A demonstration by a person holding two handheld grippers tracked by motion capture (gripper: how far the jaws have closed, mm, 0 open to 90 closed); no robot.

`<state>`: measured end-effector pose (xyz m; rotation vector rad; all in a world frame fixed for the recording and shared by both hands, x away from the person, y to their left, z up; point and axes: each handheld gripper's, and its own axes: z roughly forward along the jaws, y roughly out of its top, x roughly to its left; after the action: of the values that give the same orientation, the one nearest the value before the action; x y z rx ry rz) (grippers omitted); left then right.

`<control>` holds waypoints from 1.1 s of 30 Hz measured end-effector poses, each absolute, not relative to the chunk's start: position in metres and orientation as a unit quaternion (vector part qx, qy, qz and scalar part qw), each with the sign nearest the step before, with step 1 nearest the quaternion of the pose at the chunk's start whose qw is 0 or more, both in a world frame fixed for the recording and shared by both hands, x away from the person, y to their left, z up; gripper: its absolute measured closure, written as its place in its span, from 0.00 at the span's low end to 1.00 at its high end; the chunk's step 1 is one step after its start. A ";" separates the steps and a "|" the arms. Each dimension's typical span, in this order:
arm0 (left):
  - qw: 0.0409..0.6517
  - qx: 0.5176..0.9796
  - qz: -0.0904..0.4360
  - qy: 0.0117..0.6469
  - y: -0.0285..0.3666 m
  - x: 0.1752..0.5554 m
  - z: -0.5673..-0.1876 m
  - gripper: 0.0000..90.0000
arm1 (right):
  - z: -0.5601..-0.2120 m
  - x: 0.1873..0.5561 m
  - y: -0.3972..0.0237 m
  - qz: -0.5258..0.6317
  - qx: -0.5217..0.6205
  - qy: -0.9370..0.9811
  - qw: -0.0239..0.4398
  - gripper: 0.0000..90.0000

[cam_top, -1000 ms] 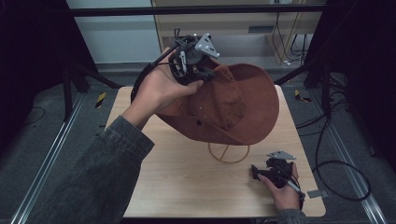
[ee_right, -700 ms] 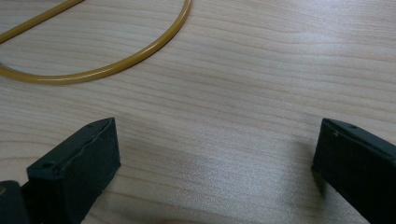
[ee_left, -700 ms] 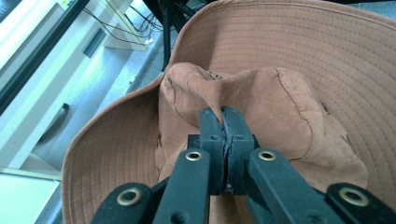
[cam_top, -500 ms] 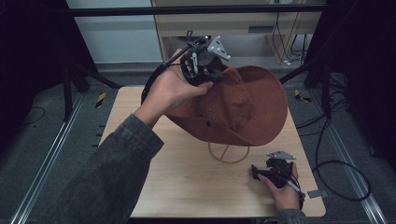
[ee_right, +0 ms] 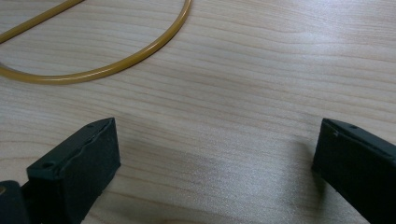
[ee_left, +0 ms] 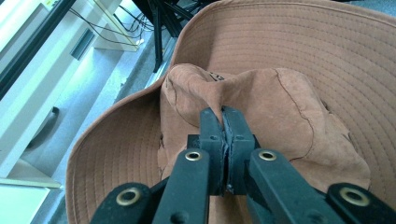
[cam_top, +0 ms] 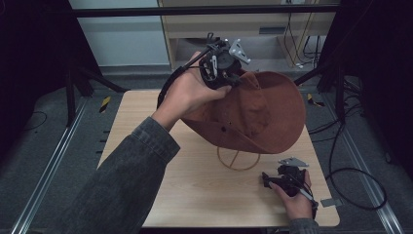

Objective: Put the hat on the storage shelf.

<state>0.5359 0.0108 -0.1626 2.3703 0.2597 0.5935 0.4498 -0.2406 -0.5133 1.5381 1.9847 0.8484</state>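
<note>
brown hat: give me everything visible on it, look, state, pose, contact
The hat is rust-brown, suede-looking, with a wide floppy brim stitched in concentric rows and a soft, creased crown. It is held tilted in the air above the table, over a yellow wire ring. The left hand-held gripper is shut on a pinched fold of the crown. The high view shows small eyelets on the crown's side.
</note>
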 end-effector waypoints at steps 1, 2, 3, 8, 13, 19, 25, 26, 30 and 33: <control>0.336 0.909 0.227 0.098 0.009 0.536 -0.163 0.97 | -0.513 0.450 -0.241 0.309 0.560 0.728 0.246 0.01; 0.336 0.909 0.227 0.097 0.007 0.536 -0.164 0.97 | -0.513 0.450 -0.241 0.309 0.560 0.728 0.246 0.01; 0.333 0.910 0.229 0.094 0.005 0.536 -0.165 0.97 | -0.513 0.450 -0.241 0.309 0.560 0.728 0.245 0.01; 0.326 0.913 0.230 0.092 -0.004 0.539 -0.170 0.97 | -0.513 0.450 -0.241 0.309 0.559 0.729 0.247 0.01; 0.321 0.915 0.224 0.094 -0.011 0.545 -0.177 0.97 | -0.513 0.450 -0.241 0.310 0.560 0.728 0.247 0.01; 0.313 0.920 0.217 0.089 -0.016 0.548 -0.183 0.97 | -0.513 0.450 -0.242 0.310 0.558 0.729 0.246 0.01; 0.309 0.923 0.213 0.088 -0.023 0.550 -0.190 0.97 | -0.513 0.450 -0.241 0.310 0.559 0.728 0.246 0.01; 0.308 0.923 0.213 0.088 -0.024 0.550 -0.190 0.97 | -0.513 0.450 -0.241 0.310 0.559 0.728 0.246 0.01; 0.308 0.923 0.212 0.089 -0.026 0.551 -0.193 0.97 | -0.513 0.450 -0.242 0.310 0.559 0.729 0.246 0.01; 0.307 0.924 0.210 0.091 -0.027 0.553 -0.194 0.96 | -0.513 0.450 -0.242 0.309 0.558 0.730 0.246 0.01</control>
<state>0.5525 -0.0273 -0.1945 2.4437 0.2411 0.5556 0.4501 -0.2418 -0.5132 1.5216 1.9919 0.8442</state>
